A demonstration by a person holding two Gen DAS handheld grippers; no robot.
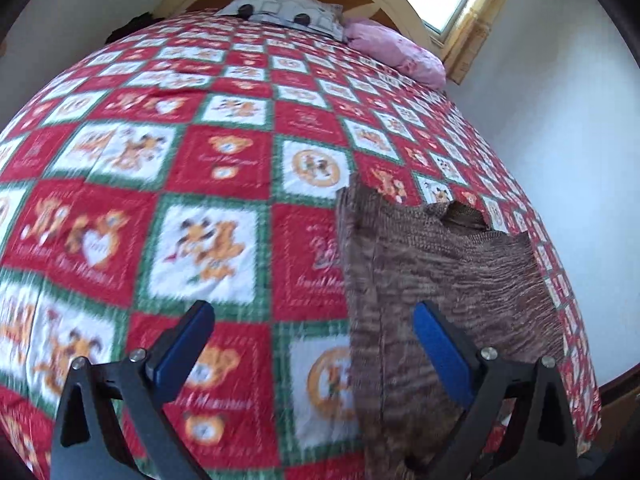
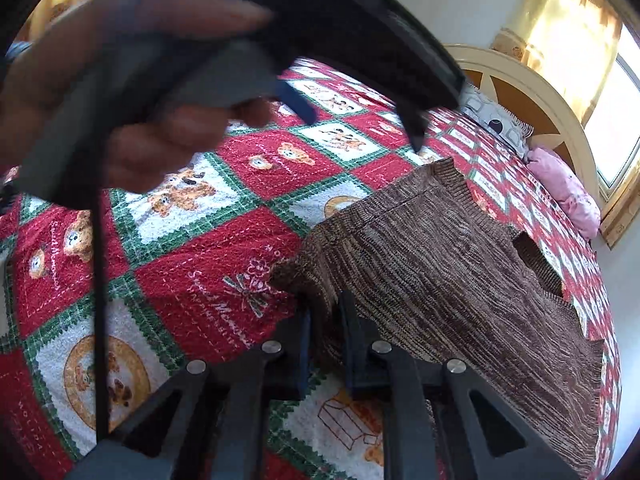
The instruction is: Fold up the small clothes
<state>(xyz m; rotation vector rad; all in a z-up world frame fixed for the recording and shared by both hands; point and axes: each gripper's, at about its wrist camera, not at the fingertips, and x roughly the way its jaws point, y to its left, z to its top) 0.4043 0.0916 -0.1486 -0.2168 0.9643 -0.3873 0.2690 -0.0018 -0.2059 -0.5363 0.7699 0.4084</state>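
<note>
A brown knitted garment (image 1: 448, 276) lies flat on the bed's right side; it also shows in the right wrist view (image 2: 440, 264). My left gripper (image 1: 312, 328) is open and empty, held above the quilt with its right finger over the garment's left edge. My right gripper (image 2: 324, 320) is shut on the garment's near left corner. The left gripper (image 2: 360, 128), held by a hand (image 2: 120, 120), also shows high in the right wrist view, above the quilt.
The bed has a red, white and green teddy-bear quilt (image 1: 208, 184). A patterned pillow (image 1: 280, 10) and a pink pillow (image 1: 396, 50) lie at the arched headboard (image 2: 516, 80). A white wall (image 1: 580, 160) runs along the bed's right edge. Windows sit behind the headboard.
</note>
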